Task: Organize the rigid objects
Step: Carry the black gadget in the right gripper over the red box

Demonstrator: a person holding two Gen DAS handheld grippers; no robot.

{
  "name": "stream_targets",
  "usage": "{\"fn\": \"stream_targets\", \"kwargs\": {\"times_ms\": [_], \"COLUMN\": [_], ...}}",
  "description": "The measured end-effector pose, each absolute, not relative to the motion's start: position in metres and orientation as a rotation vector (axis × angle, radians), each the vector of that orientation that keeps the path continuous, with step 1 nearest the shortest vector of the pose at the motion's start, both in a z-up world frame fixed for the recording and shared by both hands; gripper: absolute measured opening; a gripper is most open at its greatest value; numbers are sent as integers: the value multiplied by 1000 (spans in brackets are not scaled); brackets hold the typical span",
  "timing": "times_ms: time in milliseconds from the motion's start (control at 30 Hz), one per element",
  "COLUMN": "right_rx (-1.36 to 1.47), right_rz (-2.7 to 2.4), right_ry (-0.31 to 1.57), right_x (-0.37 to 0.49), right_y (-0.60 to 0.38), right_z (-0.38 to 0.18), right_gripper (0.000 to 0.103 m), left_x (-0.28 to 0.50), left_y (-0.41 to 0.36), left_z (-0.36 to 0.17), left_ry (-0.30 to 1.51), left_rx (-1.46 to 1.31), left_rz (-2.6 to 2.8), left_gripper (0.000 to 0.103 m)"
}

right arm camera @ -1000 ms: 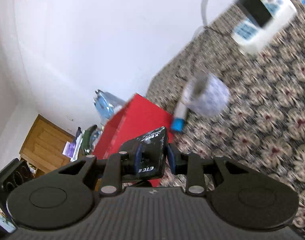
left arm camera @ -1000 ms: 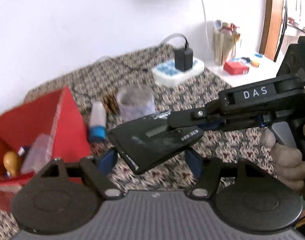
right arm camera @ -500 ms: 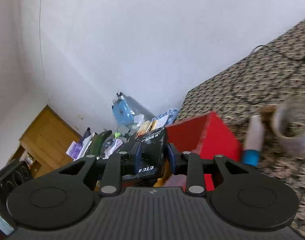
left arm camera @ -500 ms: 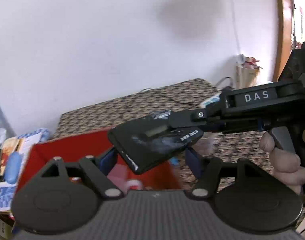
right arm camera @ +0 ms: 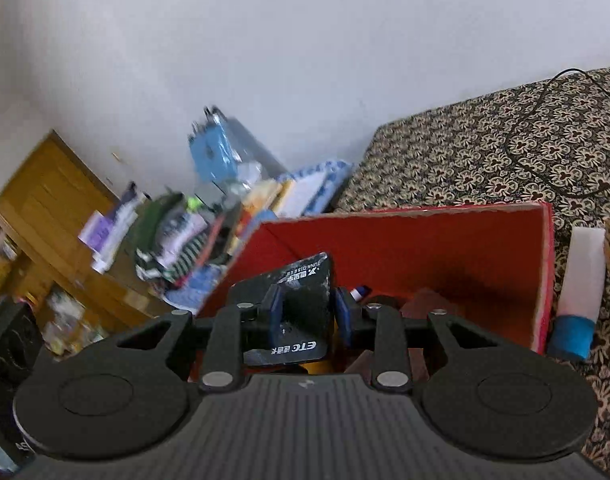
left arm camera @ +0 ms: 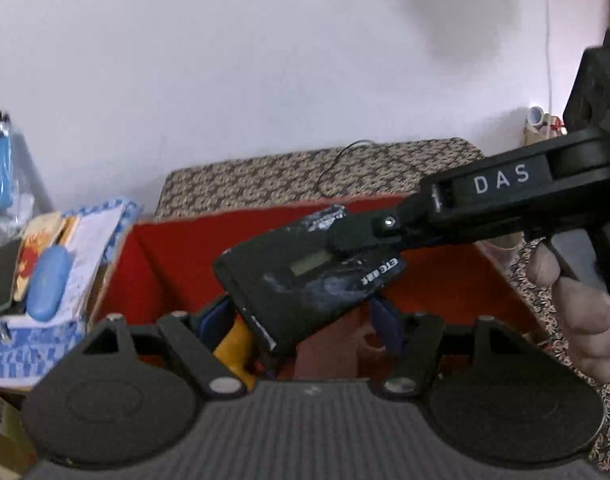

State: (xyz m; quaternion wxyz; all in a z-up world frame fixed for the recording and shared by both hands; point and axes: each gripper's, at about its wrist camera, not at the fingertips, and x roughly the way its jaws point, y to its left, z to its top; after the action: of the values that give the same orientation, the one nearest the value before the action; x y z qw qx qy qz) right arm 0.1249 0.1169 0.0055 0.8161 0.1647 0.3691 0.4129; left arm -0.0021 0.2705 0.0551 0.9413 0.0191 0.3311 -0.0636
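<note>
A black ETC device [left arm camera: 305, 276] hangs tilted above the open red box [left arm camera: 173, 264], and my right gripper [left arm camera: 345, 240] is shut on its upper end. In the right wrist view the same device [right arm camera: 305, 280] sits clamped between the blue pads [right arm camera: 273, 312] of my right gripper [right arm camera: 308, 314], over the red box [right arm camera: 405, 248]. My left gripper [left arm camera: 303, 320] stands open just below it, with the device's lower corner between its fingers but not pinched. Inside the box lie a yellow object [left arm camera: 235, 344] and a brown one [right arm camera: 421, 300], both partly hidden.
A white tube with a blue cap [right arm camera: 581, 280] lies against the box's right side on the patterned cloth [right arm camera: 465, 160], where a black cable [right arm camera: 545, 152] runs. Left of the box are piled books and packets [right arm camera: 209, 232], a blue case [left arm camera: 49, 280] and a wooden cabinet [right arm camera: 45, 200]. A hand [left arm camera: 577, 300] holds the right gripper's handle.
Both grippers have swung left, from over the patterned cloth to above the red box. The right gripper has kept the device; the left has stayed open.
</note>
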Motion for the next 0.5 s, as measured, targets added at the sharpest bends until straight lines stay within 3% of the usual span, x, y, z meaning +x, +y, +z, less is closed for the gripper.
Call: {"fn": "stream_targets", "kwargs": {"times_ms": [300, 500], "right_rx": [259, 348], "right_rz": [784, 738], "right_ry": [837, 852], "right_x": [138, 146], "right_y": [141, 129], "right_z": [-7, -13], "right_gripper": [15, 15], "left_x": [16, 14], "left_y": [282, 282], "left_z": [29, 27], "left_ry": [758, 749], "left_rx": [-21, -14], "left_rz": [-120, -113], "left_gripper": [66, 67]}}
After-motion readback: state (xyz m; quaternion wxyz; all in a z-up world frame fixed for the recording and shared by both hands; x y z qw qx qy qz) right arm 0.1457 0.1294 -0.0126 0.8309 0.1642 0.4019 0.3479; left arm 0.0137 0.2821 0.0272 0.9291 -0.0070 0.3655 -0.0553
